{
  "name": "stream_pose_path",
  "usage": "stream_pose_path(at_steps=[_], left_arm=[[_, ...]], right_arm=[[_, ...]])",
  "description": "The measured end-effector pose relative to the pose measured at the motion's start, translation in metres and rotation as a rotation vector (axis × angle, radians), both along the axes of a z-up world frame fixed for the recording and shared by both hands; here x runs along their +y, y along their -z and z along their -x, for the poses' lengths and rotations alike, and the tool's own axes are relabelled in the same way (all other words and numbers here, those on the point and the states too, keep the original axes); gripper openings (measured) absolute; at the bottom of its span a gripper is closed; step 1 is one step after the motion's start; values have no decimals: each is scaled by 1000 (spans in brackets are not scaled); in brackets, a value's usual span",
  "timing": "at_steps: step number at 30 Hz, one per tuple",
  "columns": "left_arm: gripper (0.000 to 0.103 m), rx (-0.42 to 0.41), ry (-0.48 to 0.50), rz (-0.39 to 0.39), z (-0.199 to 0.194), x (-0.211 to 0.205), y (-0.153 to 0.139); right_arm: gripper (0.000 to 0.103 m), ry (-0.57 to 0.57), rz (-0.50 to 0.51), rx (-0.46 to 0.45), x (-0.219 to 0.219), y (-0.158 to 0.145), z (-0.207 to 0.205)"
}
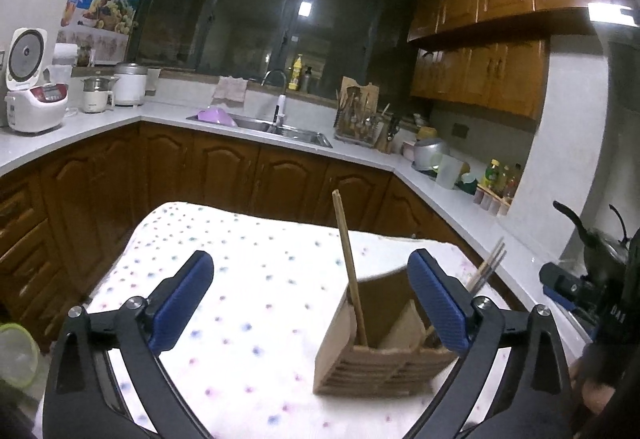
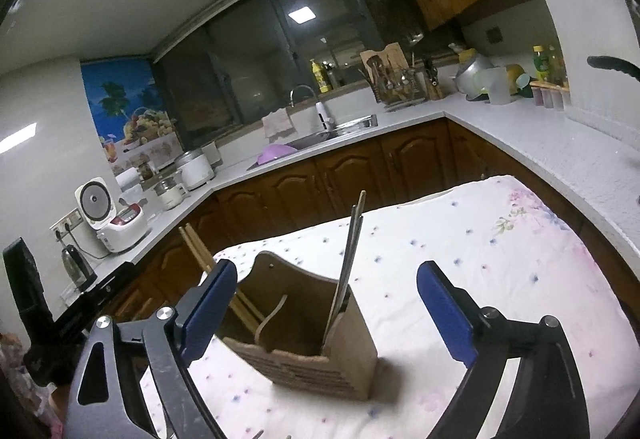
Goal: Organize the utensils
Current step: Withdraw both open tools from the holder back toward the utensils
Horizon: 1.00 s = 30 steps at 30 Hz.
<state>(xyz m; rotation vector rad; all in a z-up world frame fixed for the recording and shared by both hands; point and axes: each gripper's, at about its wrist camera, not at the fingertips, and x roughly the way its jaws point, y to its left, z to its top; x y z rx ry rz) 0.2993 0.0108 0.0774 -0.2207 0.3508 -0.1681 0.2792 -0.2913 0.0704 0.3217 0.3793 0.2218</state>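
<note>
Both tools are spread wide and carry nothing: the left tool (image 1: 310,303) hangs above the white dotted cloth-covered counter (image 1: 240,279), and the right tool (image 2: 326,309) is tipped down over the same cloth. The task's thing, a brown slatted wooden utensil holder with inner dividers (image 1: 380,359), stands on the cloth low between the left tool's fingers, hard against its right finger; seen from the right tool it sits just ahead and toward that tool's left finger. It seems already stocked, so the step in hand looks like a last check or a fetch for anything left. To do that well, I would keep each open tool clear of the upright sticks, approach the holder from above rather than from the side so it is not tipped, and drop any further piece into the emptier compartment. The left view shows a pair of long wooden chopsticks (image 1: 348,263) leaning in the nearer cell, and blurred grey metal utensil tips (image 1: 490,263) beyond its right finger. The right view alone reveals a curved pale strip (image 2: 270,323) inside the middle cell.
</note>
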Motion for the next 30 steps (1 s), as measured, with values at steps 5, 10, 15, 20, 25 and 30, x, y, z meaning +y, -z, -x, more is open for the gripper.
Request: stream_pose_path(at_steps=[5, 10, 15, 20, 25, 30], left_arm=[[102, 17, -3, -9, 22, 5, 3], [102, 42, 0, -10, 44, 11, 8], [102, 58, 5, -24, 65, 14, 12], [102, 77, 8, -16, 85, 19, 15], [102, 101, 10, -20, 102, 24, 26], [102, 138, 0, -25, 111, 32, 40]], right_arm=[[95, -5, -2, -2, -1, -4, 19], [96, -16, 12, 5, -1, -6, 36], [96, -20, 28, 12, -2, -4, 57], [96, -17, 31, 21, -4, -1, 77], [96, -20, 41, 38, -4, 9, 94], [96, -21, 46, 79, -5, 23, 107]])
